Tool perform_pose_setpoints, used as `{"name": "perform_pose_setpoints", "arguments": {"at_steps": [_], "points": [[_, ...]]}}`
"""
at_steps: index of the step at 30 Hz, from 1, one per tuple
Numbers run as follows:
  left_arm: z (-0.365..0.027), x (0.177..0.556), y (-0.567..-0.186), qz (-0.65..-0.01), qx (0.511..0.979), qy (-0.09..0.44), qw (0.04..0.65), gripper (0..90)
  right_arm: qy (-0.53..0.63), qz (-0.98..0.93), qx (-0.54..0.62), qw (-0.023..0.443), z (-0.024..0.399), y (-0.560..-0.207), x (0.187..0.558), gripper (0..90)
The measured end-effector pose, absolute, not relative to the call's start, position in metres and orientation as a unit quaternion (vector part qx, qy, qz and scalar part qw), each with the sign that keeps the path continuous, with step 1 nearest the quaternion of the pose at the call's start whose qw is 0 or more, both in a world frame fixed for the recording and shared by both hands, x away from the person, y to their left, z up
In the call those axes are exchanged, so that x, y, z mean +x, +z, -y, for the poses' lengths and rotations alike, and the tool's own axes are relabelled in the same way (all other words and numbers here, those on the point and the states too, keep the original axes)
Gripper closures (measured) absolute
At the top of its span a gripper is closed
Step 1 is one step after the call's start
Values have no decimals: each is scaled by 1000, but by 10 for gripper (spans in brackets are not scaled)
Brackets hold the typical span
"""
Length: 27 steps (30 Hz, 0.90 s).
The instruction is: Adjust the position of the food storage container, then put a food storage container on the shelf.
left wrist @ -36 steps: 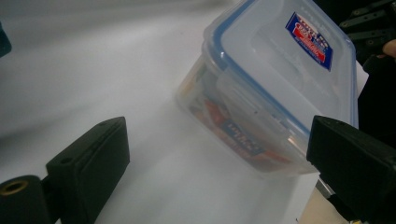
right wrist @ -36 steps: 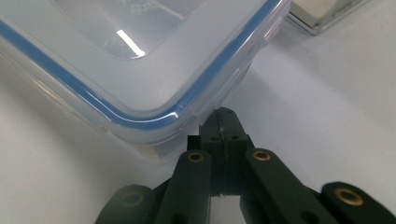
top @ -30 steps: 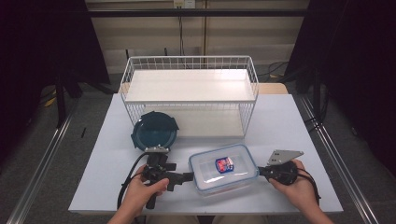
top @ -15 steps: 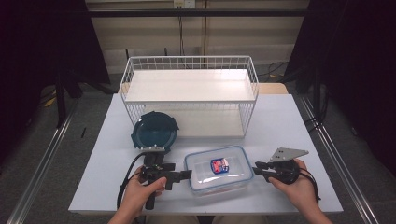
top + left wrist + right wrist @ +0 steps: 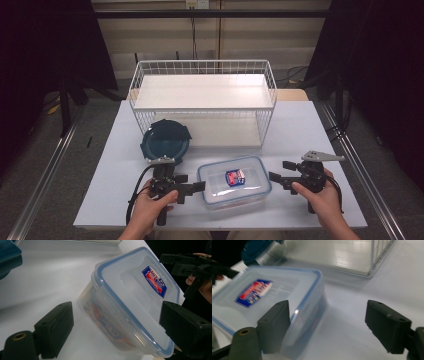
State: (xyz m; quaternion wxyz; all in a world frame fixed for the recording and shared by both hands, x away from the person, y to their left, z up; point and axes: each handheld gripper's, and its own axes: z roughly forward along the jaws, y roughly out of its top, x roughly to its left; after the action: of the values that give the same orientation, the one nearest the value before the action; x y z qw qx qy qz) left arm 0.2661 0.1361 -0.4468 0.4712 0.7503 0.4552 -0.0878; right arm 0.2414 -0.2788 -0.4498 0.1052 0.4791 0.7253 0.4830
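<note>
Flanking the box point(image 5: 234, 185) on the table point(image 5: 310, 130), the left gripper point(image 5: 199, 186) gapes, while the right gripper point(image 5: 281, 170), its jaws just opened, stands clear of it.

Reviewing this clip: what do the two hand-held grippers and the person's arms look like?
Both grippers are black. The left gripper has blocky rectangular jaws with flat pads and a black cable looping from its body. In the left gripper view a brass-coloured ring sits in a rounded boss at the base of its jaw. The right gripper carries a grey three-cornered plate on top and a black cable. Both forearms are bare, no sleeves or gloves.
</note>
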Motion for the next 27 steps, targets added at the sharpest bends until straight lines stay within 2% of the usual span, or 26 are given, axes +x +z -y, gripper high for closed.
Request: {"name": "perform_pose_setpoints", "arguments": {"at_steps": [4, 12, 17, 19, 23, 25, 27], "points": [[-136, 264, -446, -458, 746, -90, 475, 170, 516, -705, 482, 71, 274, -450, 243, 161], [-135, 260, -448, -459, 741, -90, 481, 167, 545, -675, 496, 34, 268, -455, 246, 139], [-134, 258, -452, -465, 732, -89, 490, 203, 568, -653, 500, 13, 264, -458, 246, 183], [-132, 256, -452, -459, 739, -81, 486, 209, 572, -648, 503, 8, 263, -459, 245, 242], [-133, 255, -451, -465, 738, -81, 482, 223, 574, -642, 509, 0, 263, -460, 244, 256], [-133, 255, -452, -467, 734, -85, 486, 242, 582, -634, 510, -12, 262, -462, 243, 311], [-133, 256, -453, -465, 738, -94, 480, 247, 580, -630, 516, -10, 262, -464, 243, 311]]}}
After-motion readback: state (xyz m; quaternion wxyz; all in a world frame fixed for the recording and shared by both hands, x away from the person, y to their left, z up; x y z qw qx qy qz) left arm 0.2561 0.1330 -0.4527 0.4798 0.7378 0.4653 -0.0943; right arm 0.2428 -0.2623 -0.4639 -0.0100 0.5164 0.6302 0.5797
